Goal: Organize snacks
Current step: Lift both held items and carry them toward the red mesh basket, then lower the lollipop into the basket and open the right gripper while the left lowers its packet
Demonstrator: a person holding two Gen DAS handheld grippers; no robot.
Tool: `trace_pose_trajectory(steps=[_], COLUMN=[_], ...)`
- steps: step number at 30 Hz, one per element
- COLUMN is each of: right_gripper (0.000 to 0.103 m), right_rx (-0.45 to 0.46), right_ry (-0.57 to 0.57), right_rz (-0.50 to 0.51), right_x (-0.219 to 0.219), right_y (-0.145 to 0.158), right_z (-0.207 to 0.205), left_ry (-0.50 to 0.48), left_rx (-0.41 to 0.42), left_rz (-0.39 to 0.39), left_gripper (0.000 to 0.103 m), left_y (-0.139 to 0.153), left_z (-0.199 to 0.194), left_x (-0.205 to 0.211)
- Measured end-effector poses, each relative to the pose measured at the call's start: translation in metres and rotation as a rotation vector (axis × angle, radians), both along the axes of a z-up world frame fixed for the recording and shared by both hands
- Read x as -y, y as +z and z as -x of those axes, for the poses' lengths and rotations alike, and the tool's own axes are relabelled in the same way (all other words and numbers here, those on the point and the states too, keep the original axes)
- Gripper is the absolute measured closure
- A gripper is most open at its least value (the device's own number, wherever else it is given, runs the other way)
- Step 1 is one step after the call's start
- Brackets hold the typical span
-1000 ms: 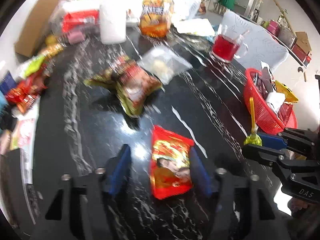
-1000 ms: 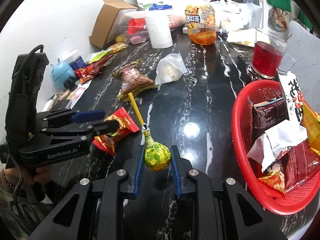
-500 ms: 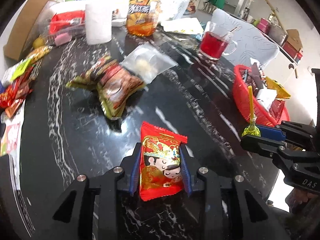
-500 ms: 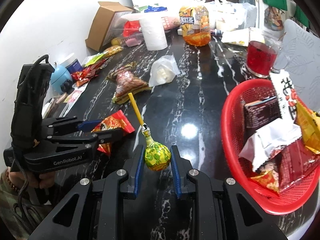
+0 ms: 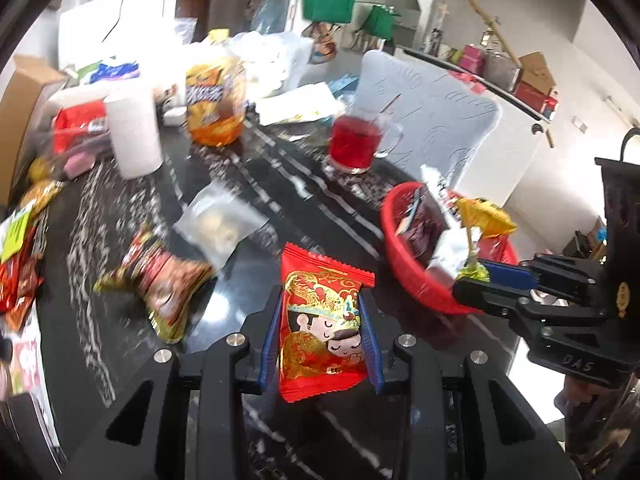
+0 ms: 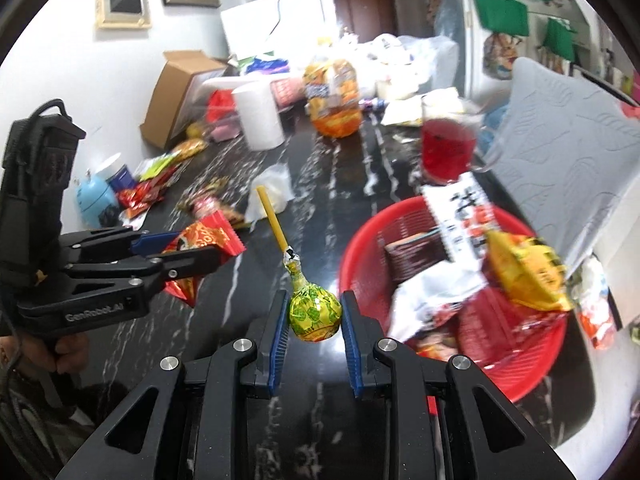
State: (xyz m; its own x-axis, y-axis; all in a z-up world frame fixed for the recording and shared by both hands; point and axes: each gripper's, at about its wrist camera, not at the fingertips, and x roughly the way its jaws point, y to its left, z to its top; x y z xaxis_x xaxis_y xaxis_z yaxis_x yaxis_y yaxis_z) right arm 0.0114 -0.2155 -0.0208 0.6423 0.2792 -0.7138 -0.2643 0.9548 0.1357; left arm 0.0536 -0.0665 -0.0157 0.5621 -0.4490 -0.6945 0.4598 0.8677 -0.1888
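Observation:
My left gripper is shut on a red snack packet with a cartoon face and holds it above the black marble table. The packet also shows in the right wrist view. My right gripper is shut on a yellow-green lollipop with a yellow stick, held left of the red basket. The basket holds several wrapped snacks. In the left wrist view the right gripper is beside the basket's near rim.
A brown-green snack bag and a clear pouch lie mid-table. A glass mug of red drink, an orange bottle, a paper roll and a cardboard box stand at the back. Loose packets lie left.
My left gripper closed on the red packet and lifted it off the table. Both grippers moved toward the red basket, the right one still holding the lollipop.

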Motion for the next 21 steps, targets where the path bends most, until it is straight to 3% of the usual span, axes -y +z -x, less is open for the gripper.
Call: trace_pose_trajectory(steps=[12,17,21], right_gripper=[0.078,0.077,0.070], right_rx=[0.031,-0.005,-0.023], right_ry=[-0.040,-0.038,-0.043], right_rz=[0.003,-0.005,-0.016], right_x=[0.015,0.018,0.020], right_y=[-0.002,-0.015,-0.018], right_z=[-0.025,-0.040,-0.044], left_ry=[-0.010,0.002,0.000], left_rx=[0.001,-0.012,-0.020], left_rz=[0.008,-0.003,-0.007], left_gripper=[0.069,0.069,0.069], left_y=[0.007,0.003,0.001], left_z=[-0.016,-0.025,-0.029], left_x=[0.014,0.014,0.017])
